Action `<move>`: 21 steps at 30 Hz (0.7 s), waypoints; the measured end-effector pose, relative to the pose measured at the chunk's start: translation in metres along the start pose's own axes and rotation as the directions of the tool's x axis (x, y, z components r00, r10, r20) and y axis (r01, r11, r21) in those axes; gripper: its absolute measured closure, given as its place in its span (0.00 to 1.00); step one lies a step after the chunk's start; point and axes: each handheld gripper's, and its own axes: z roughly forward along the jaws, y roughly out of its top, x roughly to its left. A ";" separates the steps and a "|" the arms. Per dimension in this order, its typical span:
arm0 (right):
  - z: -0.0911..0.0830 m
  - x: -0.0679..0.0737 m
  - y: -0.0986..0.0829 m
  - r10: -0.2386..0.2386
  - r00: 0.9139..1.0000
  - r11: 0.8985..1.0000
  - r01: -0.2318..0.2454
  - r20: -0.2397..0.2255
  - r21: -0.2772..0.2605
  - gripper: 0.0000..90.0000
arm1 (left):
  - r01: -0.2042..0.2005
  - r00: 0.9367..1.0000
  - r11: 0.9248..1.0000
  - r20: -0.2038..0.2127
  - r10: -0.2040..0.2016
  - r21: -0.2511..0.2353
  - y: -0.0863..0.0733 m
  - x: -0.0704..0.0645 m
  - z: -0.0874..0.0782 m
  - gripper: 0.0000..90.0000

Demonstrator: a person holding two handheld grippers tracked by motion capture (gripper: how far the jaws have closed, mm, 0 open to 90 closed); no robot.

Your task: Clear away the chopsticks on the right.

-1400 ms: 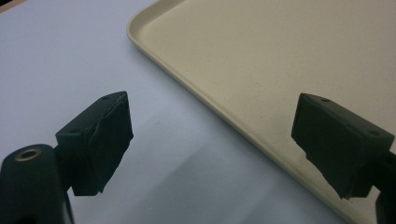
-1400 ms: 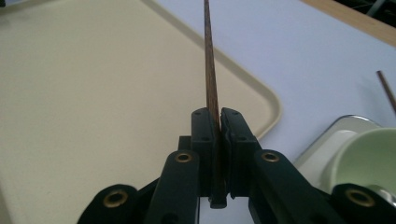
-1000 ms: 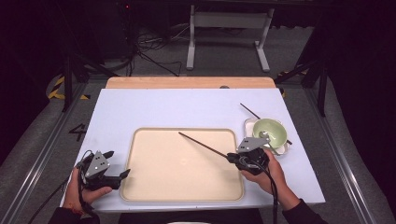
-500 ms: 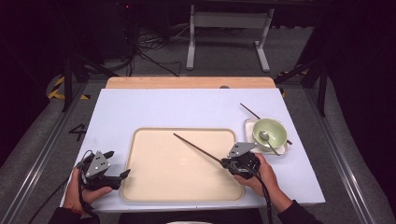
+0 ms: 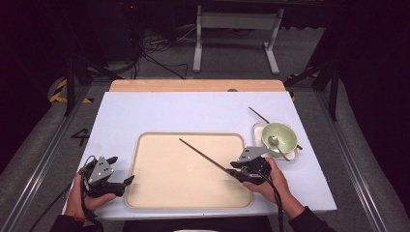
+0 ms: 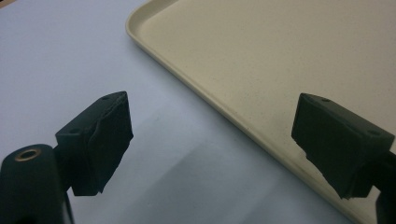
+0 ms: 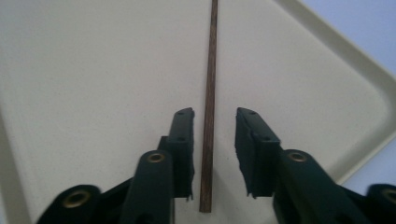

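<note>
High view: a white table [image 5: 193,116] carries everything, with one cream tray [image 5: 188,193] in the middle of its near half
Tray: wide, shallow, raised rim; nothing on it but one chopstick
Bowl: one pale green bowl [image 5: 279,134] right of the tray on a small white dish, with one spoon [image 5: 277,145] leaning in it
Left gripper [image 6: 210,140]: jaws spread wide and holding nothing, low over the table just beside the tray's left rim
Right gripper [image 7: 214,140]: jaws parted to either side of the chopstick's near end, not pressing it as far as the right gripper view shows
Chopstick [image 7: 210,93]: thin dark wooden stick on the tray's right half, running from the right gripper toward the tray's middle
Count of chopsticks: two, the second chopstick [image 5: 259,115] on the table behind the bowl
Handling: likely light, stiff, inclined to roll or swivel; a pinch across the shaft slightly in from the end should hold it best
</note>
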 end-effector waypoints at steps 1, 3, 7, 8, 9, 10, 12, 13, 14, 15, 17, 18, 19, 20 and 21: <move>-0.003 0.000 0.001 -0.011 1.000 1.000 0.011 -0.010 -0.020 0.71 | 0.000 1.000 1.000 0.000 0.000 -0.001 0.000 0.000 0.000 0.15; -0.007 0.001 0.002 -0.029 1.000 0.999 0.029 -0.006 -0.042 0.68 | 0.000 1.000 1.000 0.000 0.000 -0.001 0.000 0.000 0.000 0.15; -0.018 0.002 0.006 -0.045 0.999 0.996 0.045 0.003 -0.083 0.58 | 0.001 1.000 1.000 0.001 -0.001 0.007 0.000 0.000 0.000 0.15; -0.018 0.002 0.006 -0.045 0.999 0.996 0.045 0.003 -0.083 0.58 | 0.001 1.000 1.000 0.001 -0.001 0.007 0.000 0.000 0.000 0.15; -0.022 0.002 0.007 -0.054 0.999 0.994 0.054 0.005 -0.090 0.56 | 0.000 1.000 1.000 0.000 0.000 0.008 0.000 0.000 0.001 0.15; -0.025 0.003 0.008 -0.064 0.998 0.993 0.065 0.011 -0.096 0.54 | 0.001 1.000 1.000 -0.001 -0.001 0.009 0.000 0.000 0.001 0.15; -0.032 0.004 0.010 -0.072 0.997 0.991 0.075 0.027 -0.110 0.49 | 0.000 1.000 1.000 -0.001 0.000 0.008 0.000 0.000 0.001 0.15; -0.037 0.003 0.011 -0.069 0.997 0.990 0.073 0.044 -0.123 0.45 | -0.001 1.000 1.000 -0.001 0.001 0.009 0.000 0.000 0.000 0.15; -0.037 0.003 0.011 -0.069 0.997 0.990 0.073 0.044 -0.123 0.45 | -0.001 1.000 1.000 -0.001 0.001 0.009 0.000 0.000 0.000 0.15; -0.044 0.001 0.012 -0.064 0.996 0.988 0.071 0.057 -0.139 0.40 | -0.001 1.000 1.000 -0.002 0.001 0.010 0.000 -0.001 0.000 0.15; -0.051 -0.001 0.012 -0.060 0.996 0.984 0.070 0.064 -0.167 0.33 | -0.002 1.000 1.000 -0.004 0.002 0.010 0.000 -0.001 0.000 0.15; -0.053 -0.003 0.012 -0.063 0.996 0.983 0.072 0.060 -0.170 0.31 | -0.001 1.000 1.000 -0.003 0.001 0.010 0.000 -0.001 0.001 0.14; -0.056 -0.005 0.012 -0.068 0.995 0.982 0.079 0.066 -0.170 0.28 | -0.004 1.000 1.000 0.000 0.004 0.011 0.000 0.000 0.001 0.14; -0.059 -0.007 0.012 -0.067 0.994 0.981 0.080 0.081 -0.176 0.26 | -0.003 1.000 1.000 0.000 0.003 0.013 0.000 -0.001 0.001 0.14; -0.062 -0.009 0.011 -0.061 0.994 0.980 0.077 0.091 -0.181 0.24 | -0.003 1.000 1.000 0.000 0.003 0.013 0.000 -0.001 0.001 0.14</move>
